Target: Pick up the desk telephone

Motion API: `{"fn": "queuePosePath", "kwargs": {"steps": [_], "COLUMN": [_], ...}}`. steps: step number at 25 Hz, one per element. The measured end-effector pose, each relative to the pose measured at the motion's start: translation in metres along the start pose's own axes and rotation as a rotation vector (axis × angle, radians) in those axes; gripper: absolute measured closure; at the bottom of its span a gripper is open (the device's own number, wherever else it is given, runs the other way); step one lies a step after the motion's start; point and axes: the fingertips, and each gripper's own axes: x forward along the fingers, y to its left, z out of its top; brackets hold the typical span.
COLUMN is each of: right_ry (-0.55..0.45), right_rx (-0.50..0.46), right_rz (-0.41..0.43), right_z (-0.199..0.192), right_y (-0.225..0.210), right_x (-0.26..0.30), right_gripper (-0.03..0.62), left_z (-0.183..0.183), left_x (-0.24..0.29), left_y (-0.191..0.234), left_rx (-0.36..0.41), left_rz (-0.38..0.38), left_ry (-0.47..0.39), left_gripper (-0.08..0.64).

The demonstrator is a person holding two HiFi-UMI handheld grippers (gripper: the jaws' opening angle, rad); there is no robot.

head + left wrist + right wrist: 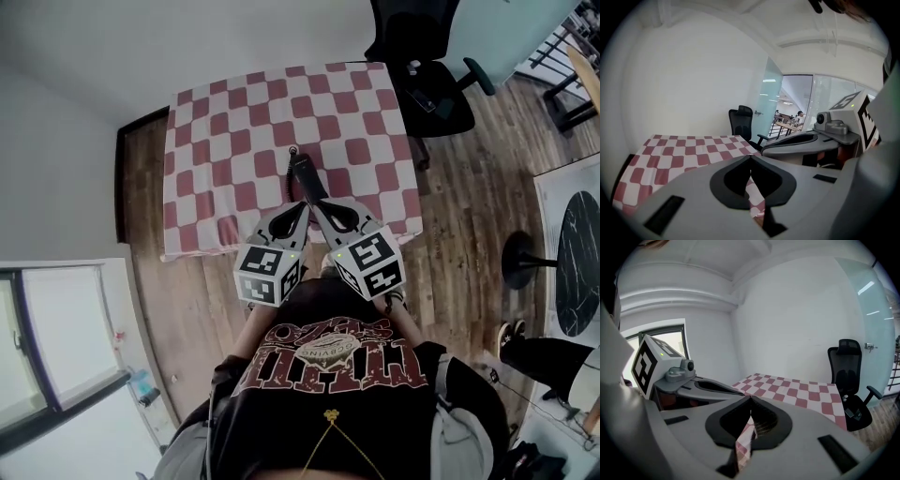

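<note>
Your left claw and right claw are both pinched closed on nothing at the checked counter, and no desk telephone shows in any view (search first). Reach in closed and you'd likely shove it, not grip it.

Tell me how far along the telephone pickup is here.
Done: nothing; no telephone shows on the checked tablecloth in any view. In hand: left tongs and right tongs are shut, empty, side by side at its near edge. Left: find, grip and lift the phone.
</note>
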Motion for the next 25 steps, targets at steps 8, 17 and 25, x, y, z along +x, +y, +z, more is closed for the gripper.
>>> {"fn": "queuePosePath", "kwargs": {"steps": [8,17,25], "right_ry": [0.009,0.002,0.041], "right_rx": [0.000,0.059,0.086], "right_rz": [0.022,-0.066,-0.139], "right_z": [0.002,0.016,0.013], "right_y": [-0.018,-0.037,-0.048], "right_x": [0.015,0.037,0.057], "right_gripper": [0.574,0.574,0.574], "left_z": [-0.001,0.015,0.020], "left_x": [0.012,0.023,0.035], "left_y": [0.012,0.051,0.076], "left_rx": [-0.020,-0.009,0.010], "left_rz": [0.040,0.003,-0.057], "left_ry": [0.007,0.021,0.050], "left_gripper": [0.551,0.551,0.551]}}
